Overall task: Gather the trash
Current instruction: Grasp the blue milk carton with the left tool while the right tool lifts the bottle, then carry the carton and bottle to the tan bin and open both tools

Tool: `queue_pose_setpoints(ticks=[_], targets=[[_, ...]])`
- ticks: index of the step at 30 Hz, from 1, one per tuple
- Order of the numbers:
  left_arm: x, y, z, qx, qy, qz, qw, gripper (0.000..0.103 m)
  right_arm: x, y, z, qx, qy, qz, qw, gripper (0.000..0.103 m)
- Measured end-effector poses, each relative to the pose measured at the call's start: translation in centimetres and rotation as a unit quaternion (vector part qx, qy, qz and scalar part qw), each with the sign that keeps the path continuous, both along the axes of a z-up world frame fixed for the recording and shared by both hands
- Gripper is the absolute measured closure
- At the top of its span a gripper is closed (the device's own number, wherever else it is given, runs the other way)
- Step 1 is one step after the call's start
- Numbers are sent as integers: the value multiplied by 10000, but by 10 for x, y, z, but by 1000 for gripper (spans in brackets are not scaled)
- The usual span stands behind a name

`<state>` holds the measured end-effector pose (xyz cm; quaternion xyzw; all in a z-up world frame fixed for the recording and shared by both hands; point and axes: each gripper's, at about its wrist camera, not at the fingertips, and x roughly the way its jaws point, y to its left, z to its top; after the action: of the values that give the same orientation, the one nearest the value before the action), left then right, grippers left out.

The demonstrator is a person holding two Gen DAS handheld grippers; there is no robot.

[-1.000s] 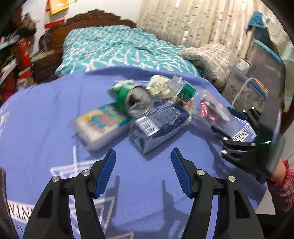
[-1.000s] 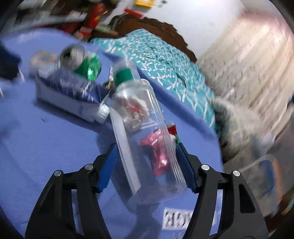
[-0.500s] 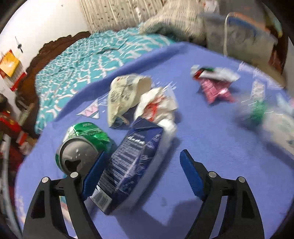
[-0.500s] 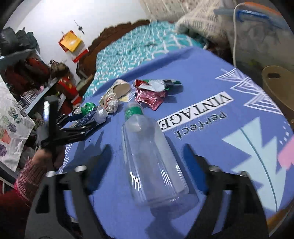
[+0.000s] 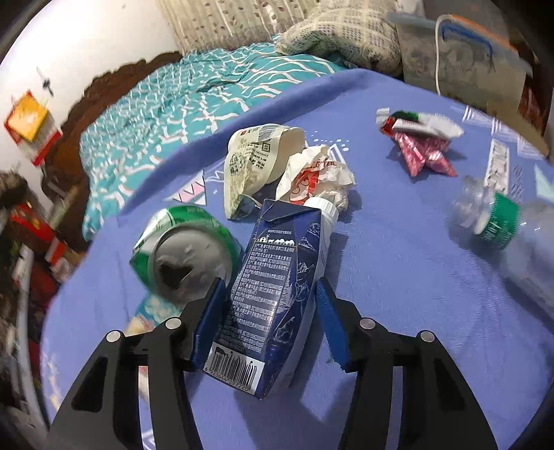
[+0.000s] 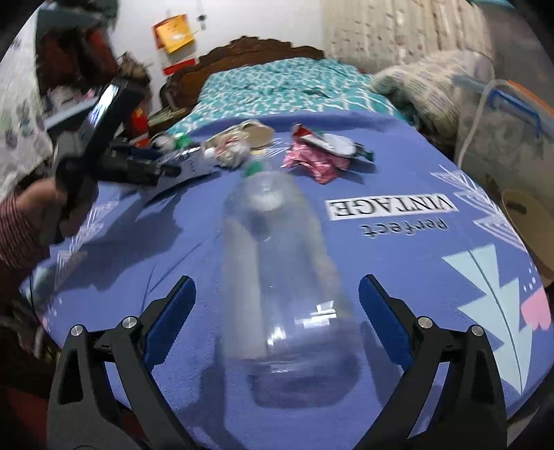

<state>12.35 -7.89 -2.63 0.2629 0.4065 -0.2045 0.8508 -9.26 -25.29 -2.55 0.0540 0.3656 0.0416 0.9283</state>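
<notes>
A dark blue drink carton (image 5: 273, 277) lies on the blue tablecloth (image 5: 398, 277). My left gripper (image 5: 269, 282) straddles it, jaws closing, both pads against its sides. A dented green can (image 5: 187, 252) rests just left of the carton. Behind it are a crushed paper cup (image 5: 252, 162), a crumpled white wrapper (image 5: 318, 173) and a red foil wrapper (image 5: 422, 155). A clear plastic bottle (image 6: 280, 277) lies lengthwise between the fingers of my right gripper (image 6: 275, 278). Those jaws are opening, with a gap on each side. The left gripper (image 6: 138, 169) shows at the left of the right wrist view, held by a hand (image 6: 34, 200).
A tissue packet (image 5: 149, 311) peeks out under the can. Beyond the table are a bed with a teal blanket (image 5: 180, 104), a pillow (image 5: 346, 31) and a plastic storage box (image 5: 467, 62). A round wooden stool (image 6: 526, 225) stands off the table's right edge.
My left gripper moved in over the carton and closed around it. My right gripper, earlier tight around the bottle, has spread wide and the bottle lies free. Both views rolled.
</notes>
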Motion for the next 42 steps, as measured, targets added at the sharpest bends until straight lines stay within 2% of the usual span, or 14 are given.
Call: queue_pose_setpoints(ticks=[2,4,5,7,9,10,11,12,17,19,22,26,31,42], targets=[[-5,2,4,-201,136,-35,9997,54,4,8,-7,-320,127,-43,9994,9],[-9,2,8,-335,205,-125,9992,52,4,8,-13,-360,188,-77,9991,9],[-8,1,7,-316,269,-118,9991,44,4,5,-15,-292,202,-103,9993,9],[-1,-2,-4,-164,469,-14,9988,38,4,0,-15,-227,190,-214,9993,10],[5,-3,-18,-25,636,116,9979,39,2,-7,-12,-176,101,-336,9992,14],[6,-3,-22,21,610,185,9980,44,1,-8,-11,-152,71,-377,9991,15],[6,-1,-23,-31,605,231,9979,49,0,-9,-10,-107,57,-386,9992,28],[4,1,-22,-116,641,276,9975,51,-1,-12,-10,-65,49,-416,9991,35],[-25,6,-7,-647,682,294,9951,54,-8,-18,-7,215,-91,-463,9987,39],[-47,1,0,-970,770,121,9922,54,-11,-21,-6,377,-108,-509,9979,39],[-77,-12,5,-1229,867,-196,9884,54,-17,-27,-5,632,-136,-694,9955,40],[-102,-48,12,-1418,1042,-707,9819,54,-28,-45,1,601,-275,-1182,9908,40],[-110,-107,14,-1432,1104,-1266,9753,55,-44,-77,4,600,-410,-1867,9797,40],[-120,-253,4,-1166,1249,-2400,9556,56,-69,-174,1,930,-480,-3099,9450,40]])
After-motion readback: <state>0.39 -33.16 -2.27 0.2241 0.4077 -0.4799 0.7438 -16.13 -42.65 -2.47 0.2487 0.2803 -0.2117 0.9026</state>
